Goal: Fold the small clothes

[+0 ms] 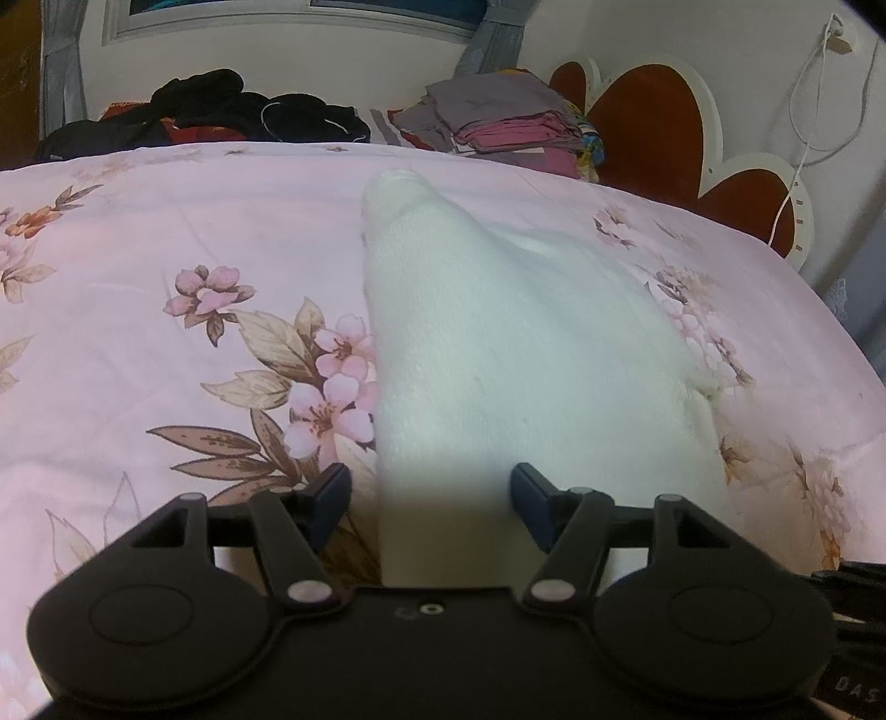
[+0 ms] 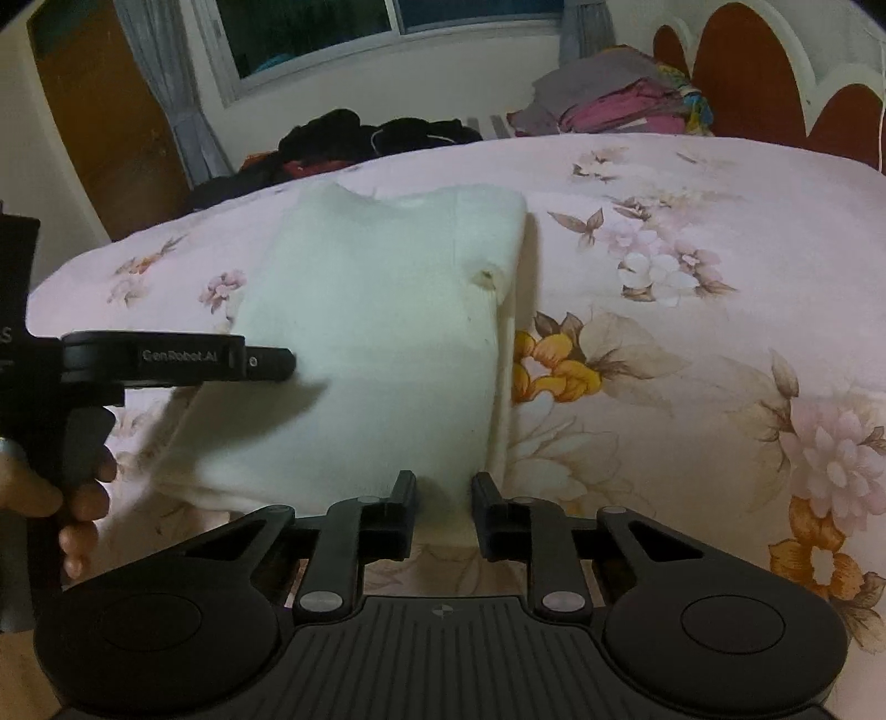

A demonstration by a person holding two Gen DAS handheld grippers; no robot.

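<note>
Now white garment [image 1: 498, 354] ahead of both — left gripper [image 1: 431, 498] spread, right gripper [image 2: 443, 512] narrowly parted.

Left gripper [image 1: 431, 487], right gripper [image 2: 443, 501] agape.

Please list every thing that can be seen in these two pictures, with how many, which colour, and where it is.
white garment: one, white, lying flat on the bedcover in front of both grippers
bedcover: one, pink with flower print, covering the bed
folded clothes: one stack, grey and pink, far right end of the bed
dark clothes: one loose heap, black with some red, far left end
headboard: one, brown with white rim, behind the stack
window: one, white frame, back wall
left gripper: one, black, open over the garment's near edge
right gripper: one, black, open at the garment's near edge
</note>
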